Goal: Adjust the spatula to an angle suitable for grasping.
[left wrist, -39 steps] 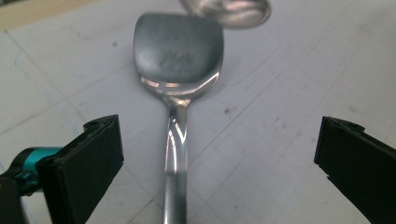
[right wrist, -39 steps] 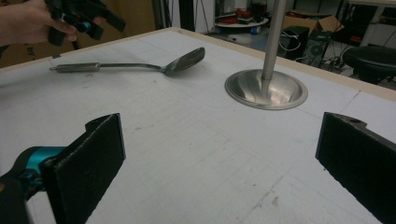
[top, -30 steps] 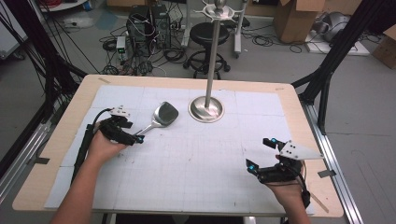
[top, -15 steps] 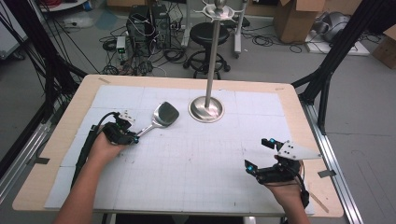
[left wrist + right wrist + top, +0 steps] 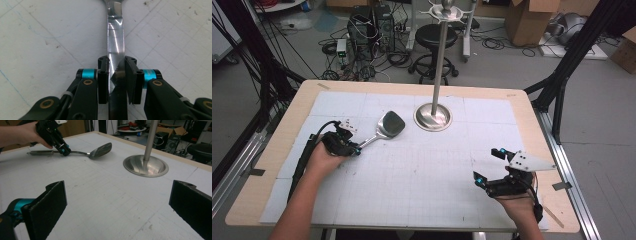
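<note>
A steel spatula (image 5: 391,124) lies at the left middle of the white gridded mat, head toward the stand. My left gripper (image 5: 357,149) is shut on its handle. In the left gripper view both black pads (image 5: 103,80) press the shiny handle (image 5: 115,37) between them. The right gripper view shows that gripper (image 5: 63,150) clamped mid-handle, with the spatula (image 5: 100,150) low over the mat. My right gripper (image 5: 487,165) rests near the front right of the mat. It is open wide with nothing between its jaws (image 5: 117,207).
A metal stand with a round dished base (image 5: 433,117) and a tall pole (image 5: 440,55) rises at the back centre; its base (image 5: 146,165) is right of the spatula head. The wooden table edge (image 5: 412,86) frames the mat. Stools, boxes and cables lie on the floor beyond.
My left hand and gripper have settled slightly lower and nearer along the spatula handle. The spatula and my right gripper have barely shifted.
</note>
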